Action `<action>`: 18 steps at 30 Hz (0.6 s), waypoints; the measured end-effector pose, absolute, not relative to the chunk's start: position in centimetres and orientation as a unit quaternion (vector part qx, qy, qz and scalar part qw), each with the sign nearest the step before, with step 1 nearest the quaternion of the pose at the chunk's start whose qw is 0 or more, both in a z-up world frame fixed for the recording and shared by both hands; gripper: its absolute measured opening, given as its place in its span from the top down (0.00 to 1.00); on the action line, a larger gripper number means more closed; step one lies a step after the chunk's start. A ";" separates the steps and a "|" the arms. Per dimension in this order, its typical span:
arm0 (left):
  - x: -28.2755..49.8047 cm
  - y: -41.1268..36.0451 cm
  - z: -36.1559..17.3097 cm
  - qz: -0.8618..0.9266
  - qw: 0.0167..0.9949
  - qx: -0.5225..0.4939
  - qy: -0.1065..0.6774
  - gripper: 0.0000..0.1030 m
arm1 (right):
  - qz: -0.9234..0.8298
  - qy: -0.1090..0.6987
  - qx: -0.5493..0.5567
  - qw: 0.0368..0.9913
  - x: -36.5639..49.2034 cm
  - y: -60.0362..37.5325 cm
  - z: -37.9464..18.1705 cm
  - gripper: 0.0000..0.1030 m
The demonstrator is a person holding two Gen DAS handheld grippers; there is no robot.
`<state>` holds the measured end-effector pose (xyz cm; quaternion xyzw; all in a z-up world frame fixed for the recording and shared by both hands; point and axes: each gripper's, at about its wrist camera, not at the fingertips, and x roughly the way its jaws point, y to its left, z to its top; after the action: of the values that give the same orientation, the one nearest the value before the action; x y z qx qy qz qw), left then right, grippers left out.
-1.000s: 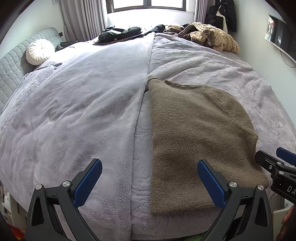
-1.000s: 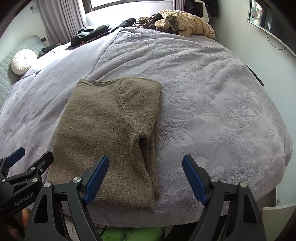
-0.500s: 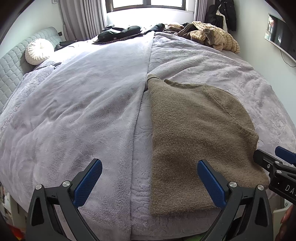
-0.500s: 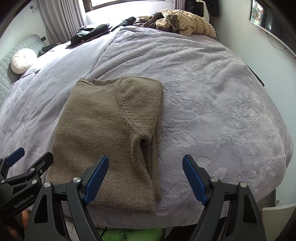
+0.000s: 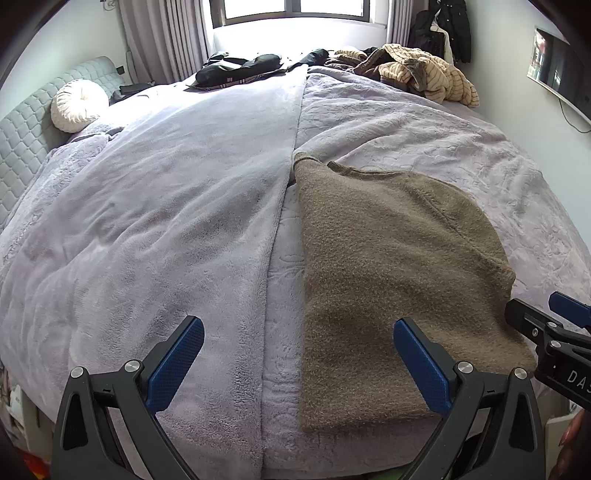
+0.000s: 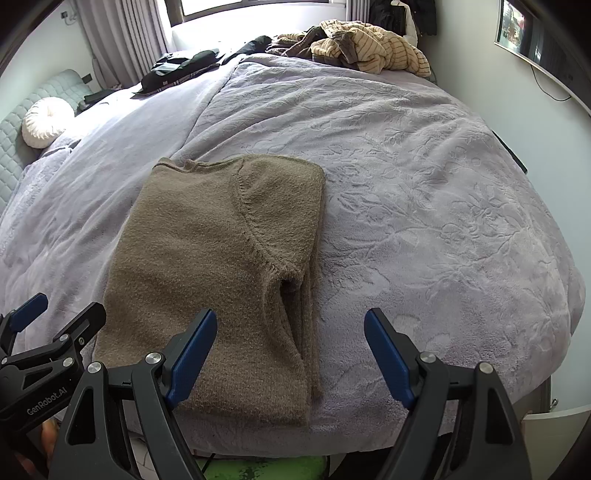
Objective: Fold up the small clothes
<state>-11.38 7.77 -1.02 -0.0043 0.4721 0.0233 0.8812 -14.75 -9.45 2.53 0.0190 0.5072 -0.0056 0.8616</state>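
Nearest are the two grippers, both hovering at the near edge of the bed. The left gripper (image 5: 298, 363) has its jaws spread wide with nothing between them; its blue pads straddle the left edge of the sweater (image 5: 388, 273) and the blanket seam (image 5: 280, 221) without touching either. The right gripper (image 6: 290, 356) is likewise released, its jaws wide over the sweater's right edge and the bare blanket (image 6: 424, 184) beside it.

The sweater, brown and knitted, lies flat near the bed's front edge, already folded lengthwise, a sleeve tucked along its right side, collar pointing away. Nothing lies on it or between it and the grippers.

The surface is a lilac plush blanket, smooth on the left half, embossed with a leaf pattern on the right. Farther off, at the bed's far edge, sit a heap of striped tan clothes (image 5: 424, 74) and some dark garments (image 5: 243, 68). A round white cushion (image 5: 75, 105) rests against the quilted headboard (image 5: 22, 136) at left. Beyond are grey curtains (image 5: 159, 40), a bright window (image 5: 295, 11), a dark coat (image 5: 448, 29) hanging in the corner, and a screen (image 5: 557, 77) on the right wall.
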 end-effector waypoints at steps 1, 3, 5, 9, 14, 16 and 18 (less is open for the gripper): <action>-11.4 7.8 -1.0 0.023 0.881 -0.003 0.472 0.00 | -0.006 0.507 0.019 0.862 -14.7 -9.5 2.5 0.18; -11.5 7.7 -0.9 0.023 0.881 -0.002 0.473 0.00 | -0.006 0.507 0.019 0.862 -14.7 -9.4 2.5 0.18; -11.5 7.7 -0.9 0.023 0.880 -0.001 0.474 0.00 | -0.007 0.507 0.020 0.862 -14.8 -9.4 2.6 0.18; -11.5 7.5 -0.9 0.023 0.880 -0.001 0.474 0.00 | -0.007 0.507 0.020 0.862 -14.8 -9.4 2.5 0.18; -11.5 7.5 -0.9 0.024 0.880 0.001 0.474 0.00 | -0.008 0.506 0.019 0.862 -14.8 -9.4 2.6 0.18; -11.4 7.4 -0.9 0.025 0.880 0.003 0.474 0.00 | -0.008 0.506 0.019 0.862 -14.8 -9.4 2.6 0.18; -11.3 7.4 -0.8 0.024 0.880 0.003 0.474 0.00 | -0.007 0.506 0.019 0.862 -14.8 -9.4 2.6 0.18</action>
<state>-11.33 7.44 -0.85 0.0027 0.4741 0.0243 0.8801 -14.85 -9.38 2.57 0.0189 0.5064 -0.0073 0.8620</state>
